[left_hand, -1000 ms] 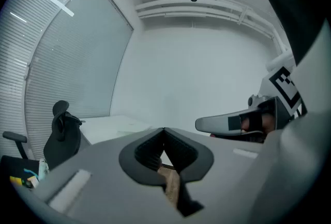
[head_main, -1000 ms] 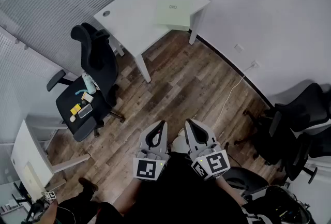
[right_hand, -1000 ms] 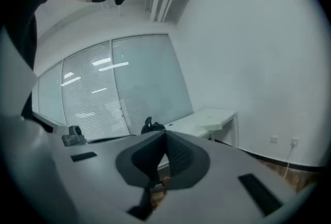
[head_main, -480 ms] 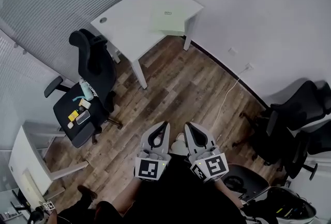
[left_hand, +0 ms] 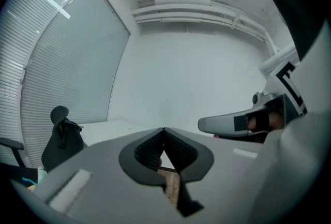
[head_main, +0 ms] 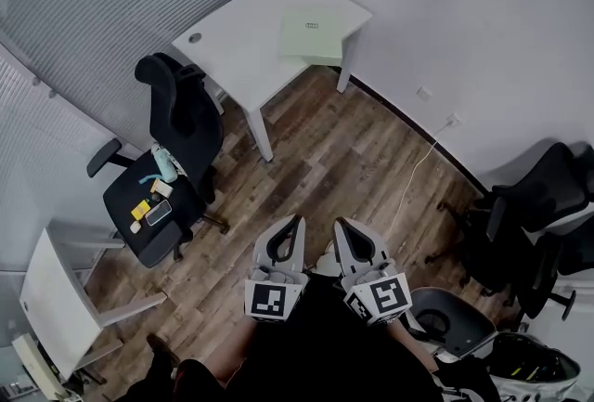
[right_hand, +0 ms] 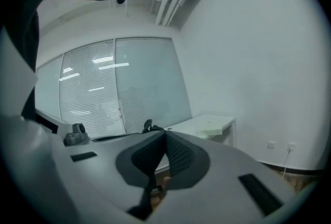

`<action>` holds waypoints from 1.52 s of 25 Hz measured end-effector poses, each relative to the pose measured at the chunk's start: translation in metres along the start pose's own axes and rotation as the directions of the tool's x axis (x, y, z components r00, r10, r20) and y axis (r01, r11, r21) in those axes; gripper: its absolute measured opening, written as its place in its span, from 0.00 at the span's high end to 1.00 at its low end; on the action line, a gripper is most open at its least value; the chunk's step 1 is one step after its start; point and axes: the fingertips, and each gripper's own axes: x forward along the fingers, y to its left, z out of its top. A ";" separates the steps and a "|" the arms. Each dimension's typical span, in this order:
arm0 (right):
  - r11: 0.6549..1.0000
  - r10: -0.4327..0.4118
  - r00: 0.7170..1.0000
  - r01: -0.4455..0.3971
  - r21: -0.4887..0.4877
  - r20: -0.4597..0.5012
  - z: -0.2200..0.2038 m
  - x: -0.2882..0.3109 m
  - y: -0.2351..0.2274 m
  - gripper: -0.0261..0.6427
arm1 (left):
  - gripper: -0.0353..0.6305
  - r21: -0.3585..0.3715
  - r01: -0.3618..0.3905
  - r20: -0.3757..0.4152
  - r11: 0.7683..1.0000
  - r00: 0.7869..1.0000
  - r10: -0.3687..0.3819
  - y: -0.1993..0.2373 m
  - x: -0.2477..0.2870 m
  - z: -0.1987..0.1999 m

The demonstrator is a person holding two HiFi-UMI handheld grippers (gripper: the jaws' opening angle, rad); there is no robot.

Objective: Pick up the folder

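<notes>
The folder [head_main: 311, 32], pale green and flat, lies on the white desk [head_main: 232, 43] by the far wall, near the desk's right corner. It also shows far off in the right gripper view, where the folder [right_hand: 213, 128] sits on the desk's edge. My left gripper [head_main: 295, 222] and right gripper [head_main: 338, 224] are held side by side low in the head view, well short of the desk, above the wooden floor. Both are shut with nothing between the jaws. The left gripper [left_hand: 164, 130] and the right gripper [right_hand: 165, 132] each show their tips meeting.
A black office chair [head_main: 181, 112] stands left of the desk, with small items on its seat [head_main: 148, 205]. More black chairs [head_main: 529, 214] crowd the right side. A white table [head_main: 56, 298] is at the lower left. A cable [head_main: 413, 168] runs across the floor from the wall.
The desk, folder and chair have shifted slightly in the head view as the person moves. Both grippers stay side by side and shut.
</notes>
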 end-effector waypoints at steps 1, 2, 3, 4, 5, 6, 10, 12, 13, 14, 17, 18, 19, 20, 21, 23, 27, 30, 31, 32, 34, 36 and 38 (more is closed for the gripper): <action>1.000 0.005 1.000 -0.005 0.005 0.007 0.001 0.001 0.003 0.96 | 0.94 0.000 -0.004 -0.002 1.000 1.000 0.004 0.003 -0.001 0.000; 1.000 0.008 1.000 -0.009 0.012 0.013 0.002 0.002 0.005 0.96 | 0.94 0.000 -0.006 -0.001 1.000 1.000 0.006 0.006 -0.002 0.000; 1.000 0.008 1.000 -0.008 0.016 0.018 0.003 0.002 0.006 0.96 | 0.94 0.001 -0.006 0.001 1.000 1.000 0.006 0.008 -0.003 0.000; 1.000 0.005 1.000 -0.005 0.017 0.018 0.003 0.002 0.008 0.96 | 0.94 0.002 -0.005 0.005 1.000 1.000 0.005 0.010 -0.004 0.001; 1.000 0.000 1.000 0.000 0.018 0.012 0.003 0.002 0.009 0.96 | 0.94 0.003 -0.002 0.009 1.000 1.000 0.002 0.011 -0.004 0.002; 1.000 -0.006 1.000 0.006 0.024 -0.002 0.003 0.002 0.010 0.96 | 0.94 0.006 0.003 0.012 1.000 1.000 -0.003 0.011 -0.004 0.004; 0.999 -0.023 1.000 0.023 0.022 0.015 0.003 0.006 0.008 0.96 | 0.94 0.007 0.024 0.016 1.000 1.000 -0.024 0.009 -0.001 0.005; 0.999 -0.032 0.999 0.032 0.016 0.017 0.003 0.008 0.006 0.96 | 0.94 0.011 0.033 0.018 0.999 0.999 -0.033 0.008 0.000 0.005; 0.999 -0.037 0.999 0.037 0.019 0.014 0.002 0.009 0.005 0.96 | 0.94 0.014 0.036 0.021 0.999 0.999 -0.037 0.008 0.000 0.005; 0.999 -0.042 0.999 0.041 0.021 0.012 0.001 0.010 0.004 0.96 | 0.94 0.015 0.038 0.024 0.999 0.999 -0.038 0.008 0.001 0.005; 0.999 -0.047 0.999 0.047 0.024 0.023 0.003 0.015 0.002 0.96 | 0.94 0.012 0.028 0.031 1.000 0.999 -0.028 0.014 0.004 0.006; 0.999 -0.049 0.998 0.048 0.025 0.028 0.004 0.016 0.001 0.96 | 0.94 0.011 0.024 0.032 1.000 0.999 -0.024 0.016 0.006 0.006; 0.999 -0.048 0.998 0.047 0.021 0.028 0.004 0.017 0.000 0.96 | 0.94 0.013 0.022 0.033 1.000 0.999 -0.022 0.018 0.008 0.007; 0.999 -0.045 0.999 0.045 0.016 0.025 0.005 0.019 -0.002 0.96 | 0.94 0.016 0.023 0.035 1.000 0.999 -0.024 0.019 0.011 0.008; 0.999 -0.044 0.999 0.044 0.014 0.023 0.005 0.021 -0.003 0.96 | 0.94 0.022 0.027 0.038 0.999 0.999 -0.028 0.020 0.013 0.009; 0.999 -0.046 0.999 0.046 0.015 0.024 0.006 0.025 -0.007 0.96 | 0.94 0.033 0.039 0.043 0.999 0.998 -0.040 0.020 0.019 0.010; 0.998 -0.052 0.998 0.051 0.025 0.029 0.005 0.032 -0.016 0.96 | 0.94 0.041 0.051 0.034 0.998 0.998 -0.052 0.019 0.031 0.009; 0.998 -0.054 0.998 0.053 0.040 0.019 0.004 0.040 -0.024 0.96 | 0.94 0.043 0.049 0.032 0.998 0.998 -0.050 0.022 0.042 0.009; 0.998 -0.053 0.998 0.052 0.042 0.016 0.005 0.044 -0.027 0.96 | 0.94 0.042 0.046 0.029 0.998 0.998 -0.048 0.024 0.046 0.009; 0.998 -0.052 0.999 0.051 0.040 0.017 0.006 0.047 -0.030 0.96 | 0.94 0.039 0.044 0.026 0.998 0.999 -0.045 0.026 0.050 0.009; 0.998 -0.048 0.999 0.048 0.031 0.019 0.008 0.055 -0.037 0.96 | 0.94 0.029 0.041 0.019 0.999 0.999 -0.041 0.030 0.060 0.007; 0.998 -0.052 0.999 0.052 0.022 0.016 0.010 0.063 -0.046 0.96 | 0.94 0.021 0.040 0.012 0.999 0.999 -0.040 0.032 0.071 0.005; 0.998 -0.057 0.998 0.057 0.015 0.011 0.013 0.069 -0.058 0.96 | 0.94 0.026 0.041 0.012 0.999 0.999 -0.041 0.031 0.084 0.007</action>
